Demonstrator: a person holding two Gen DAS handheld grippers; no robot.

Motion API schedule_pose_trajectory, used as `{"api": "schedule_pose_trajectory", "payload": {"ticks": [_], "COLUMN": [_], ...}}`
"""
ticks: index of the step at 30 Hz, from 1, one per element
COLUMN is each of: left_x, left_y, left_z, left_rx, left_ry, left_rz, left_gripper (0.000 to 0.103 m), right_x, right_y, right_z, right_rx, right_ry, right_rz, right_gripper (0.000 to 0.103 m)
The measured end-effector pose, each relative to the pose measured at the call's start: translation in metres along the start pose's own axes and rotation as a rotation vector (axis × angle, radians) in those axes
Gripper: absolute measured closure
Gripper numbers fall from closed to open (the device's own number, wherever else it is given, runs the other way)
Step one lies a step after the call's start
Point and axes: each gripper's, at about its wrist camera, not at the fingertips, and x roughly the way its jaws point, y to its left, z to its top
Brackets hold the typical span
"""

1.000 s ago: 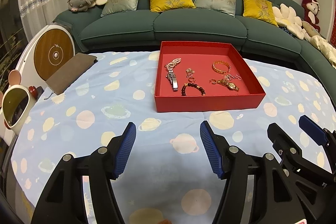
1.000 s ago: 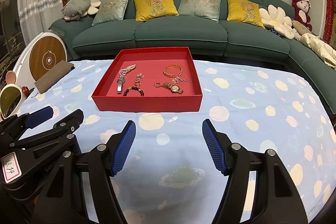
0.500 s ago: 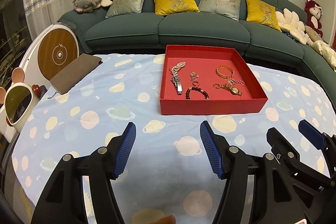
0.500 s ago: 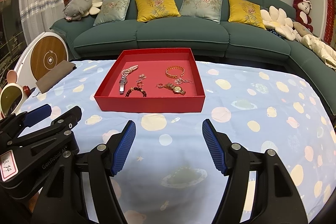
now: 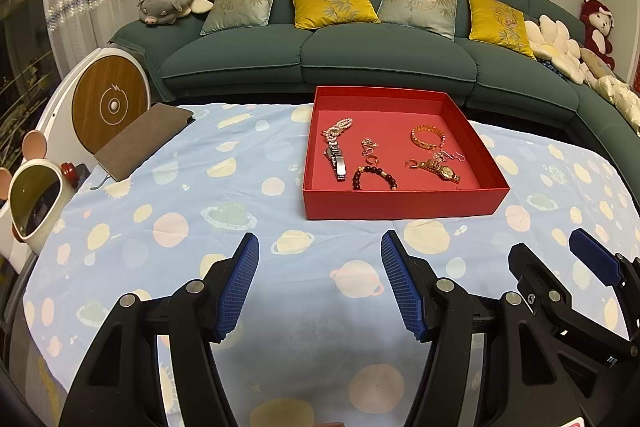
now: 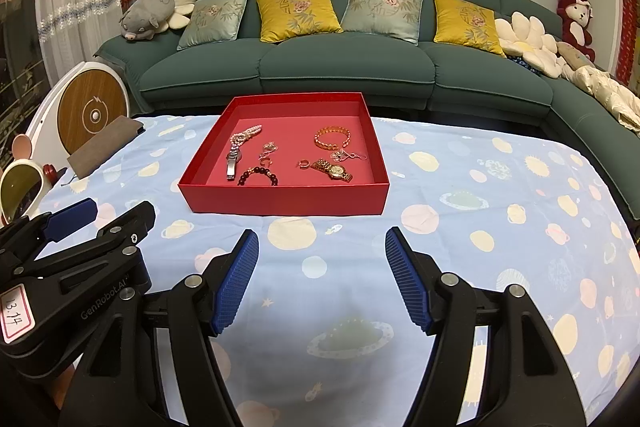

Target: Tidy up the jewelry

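A shallow red tray sits on the table's far middle. It holds a silver watch, a pearl strand, a dark bead bracelet, a gold bracelet, a gold watch and small earrings. My left gripper is open and empty, well short of the tray. My right gripper is open and empty too, beside the left one.
The table wears a light blue planet-print cloth. A brown notebook lies at its far left, a round white mirror at the left edge. A green sofa with cushions stands behind.
Both grippers have drawn back and risen slightly, so the tray looks a little farther. Both stay open.
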Motion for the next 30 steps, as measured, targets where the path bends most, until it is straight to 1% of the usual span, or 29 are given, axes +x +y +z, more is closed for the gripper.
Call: {"api": "schedule_pose_trajectory", "payload": {"ticks": [12,30], "left_x": [-0.0014,-0.0007], "left_y": [-0.0025,-0.0019], "left_z": [0.0009,0.0002], "left_rx": [0.017,0.014], "left_ry": [-0.015,-0.009], "left_rz": [0.01,0.007], "left_gripper": [0.043,0.044], "right_x": [0.0003,0.0004], "right_y": [-0.001,-0.0026], "right_z": [-0.0001,-0.0001], "right_rx": [0.001,0.003], "right_ry": [0.0,0.0], "right_rz": [0.0,-0.001], "right_gripper": [0.039,0.039]}}
